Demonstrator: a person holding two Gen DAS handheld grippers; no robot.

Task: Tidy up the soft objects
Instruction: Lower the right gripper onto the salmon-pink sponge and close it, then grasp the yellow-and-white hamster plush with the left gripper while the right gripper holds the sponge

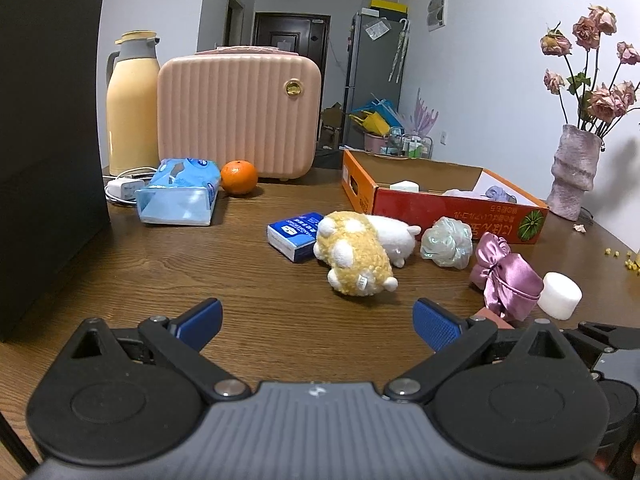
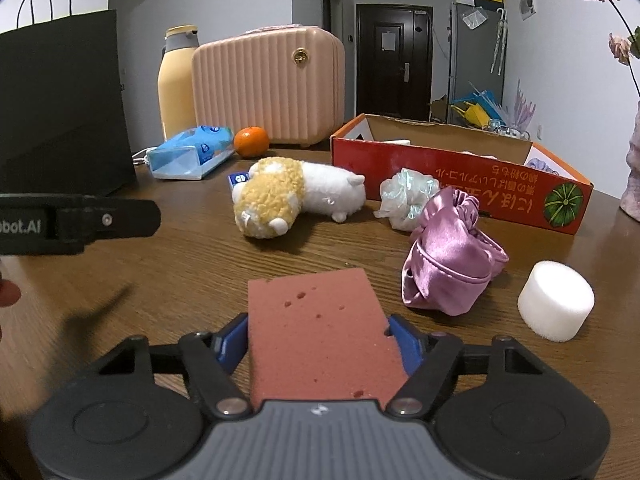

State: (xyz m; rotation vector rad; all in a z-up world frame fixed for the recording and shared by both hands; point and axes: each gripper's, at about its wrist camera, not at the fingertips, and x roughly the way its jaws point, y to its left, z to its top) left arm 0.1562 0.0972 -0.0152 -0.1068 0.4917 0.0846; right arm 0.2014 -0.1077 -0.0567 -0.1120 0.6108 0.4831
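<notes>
Nearest us, our right gripper [image 2: 318, 340] has its blue pads against both long sides of a pink sponge [image 2: 316, 332], which lies flat on the table [image 2: 180, 280]; we judge this a grip just made, with the lift yet to come. Our left gripper [image 1: 318, 320] hangs with its fingers spread wide and nothing between them. Just beyond the sponge sit a purple satin pouch [image 2: 448, 264] and a white foam cylinder [image 2: 556, 306], apart from each other. Further on lie a mesh puff [image 2: 406, 198] and a plush toy [image 2: 296, 196] on its side, with a blue tissue pack [image 1: 296, 236] touching the toy. Behind these stands the orange box [image 2: 460, 178], open-topped, already holding a white block [image 1: 404, 187] and a lilac bit of cloth [image 1: 498, 193]; we take those as sorted. So a few pieces are done, and the sponge, pouch, cylinder, puff and toy remain. Farthest back are a wipes pack [image 1: 180, 192], an orange [image 1: 239, 177] and a pink case [image 1: 236, 112].
</notes>
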